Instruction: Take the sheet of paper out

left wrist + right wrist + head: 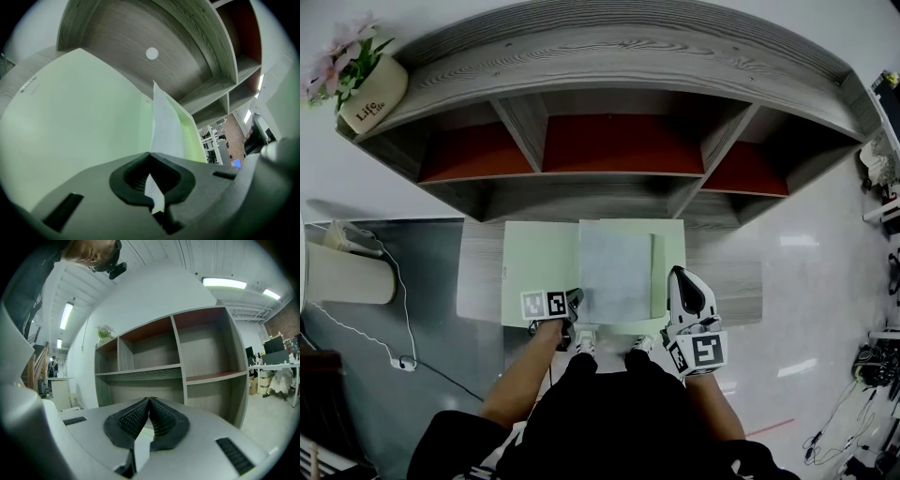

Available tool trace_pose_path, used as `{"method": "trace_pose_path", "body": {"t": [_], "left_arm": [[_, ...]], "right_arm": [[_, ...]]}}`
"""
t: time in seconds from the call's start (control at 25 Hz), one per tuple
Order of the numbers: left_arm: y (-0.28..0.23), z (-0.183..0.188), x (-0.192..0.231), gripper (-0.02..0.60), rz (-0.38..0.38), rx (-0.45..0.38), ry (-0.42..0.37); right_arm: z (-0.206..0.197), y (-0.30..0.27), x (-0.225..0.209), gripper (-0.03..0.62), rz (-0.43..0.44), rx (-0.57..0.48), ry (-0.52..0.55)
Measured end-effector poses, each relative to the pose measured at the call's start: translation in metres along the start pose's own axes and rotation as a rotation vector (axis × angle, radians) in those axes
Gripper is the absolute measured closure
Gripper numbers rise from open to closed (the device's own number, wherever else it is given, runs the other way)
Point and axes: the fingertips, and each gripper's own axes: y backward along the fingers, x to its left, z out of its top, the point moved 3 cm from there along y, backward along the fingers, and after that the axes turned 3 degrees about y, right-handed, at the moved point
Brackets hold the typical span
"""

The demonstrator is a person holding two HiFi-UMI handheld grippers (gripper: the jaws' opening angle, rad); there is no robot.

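An open pale green folder (539, 267) lies flat on the low wooden top in front of the shelves. A white sheet of paper (617, 272) rests over its right half. My left gripper (574, 304) is shut on the sheet's near left corner. In the left gripper view the paper (164, 126) rises edge-on out of the left gripper (150, 155), above the green folder (79, 108). My right gripper (677, 277) is at the folder's right edge. In the right gripper view a thin pale strip (142, 448) of that edge is pinched in the right gripper (149, 400), which points level at the shelves.
A curved grey wooden shelf unit (619, 141) with red-backed compartments stands right behind the folder. A potted flower (370, 89) sits on its left end. A white cylinder (347, 274) and a cable (398, 328) lie on the floor at the left.
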Motion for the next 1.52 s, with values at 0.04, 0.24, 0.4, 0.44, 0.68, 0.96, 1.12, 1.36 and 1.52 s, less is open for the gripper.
{"method": "trace_pose_path", "body": {"t": [0.04, 0.24, 0.4, 0.44, 0.68, 0.96, 1.12, 1.36, 1.52], "left_arm": [[0.004, 0.001, 0.003, 0.575, 0.005, -0.007, -0.003], [0.024, 0.005, 0.014, 0.576, 0.027, -0.051, -0.026], [0.045, 0.013, 0.015, 0.576, 0.066, -0.102, -0.101], [0.05, 0.015, 0.014, 0.575, 0.071, -0.115, -0.115], [0.085, 0.024, -0.006, 0.575, 0.067, -0.198, -0.199], [0.114, 0.037, -0.033, 0.576, 0.043, -0.285, -0.267], [0.128, 0.045, -0.046, 0.575, 0.058, -0.334, -0.349], [0.146, 0.055, -0.073, 0.575, 0.081, -0.415, -0.478], [0.153, 0.059, -0.098, 0.575, 0.082, -0.466, -0.572]], "right_arm": [[0.0, -0.001, 0.003, 0.572, 0.004, 0.0, 0.002], [0.004, -0.003, 0.017, 0.572, 0.024, -0.003, 0.013], [0.007, -0.006, 0.028, 0.572, 0.041, -0.013, 0.018], [0.007, -0.007, 0.031, 0.572, 0.044, -0.015, 0.019], [0.012, -0.007, 0.043, 0.572, 0.053, -0.024, 0.025], [0.017, -0.006, 0.049, 0.572, 0.053, -0.037, 0.028], [0.022, -0.006, 0.049, 0.572, 0.045, -0.045, 0.033], [0.025, -0.006, 0.051, 0.572, 0.039, -0.054, 0.036], [0.027, -0.005, 0.05, 0.572, 0.038, -0.063, 0.039]]}}
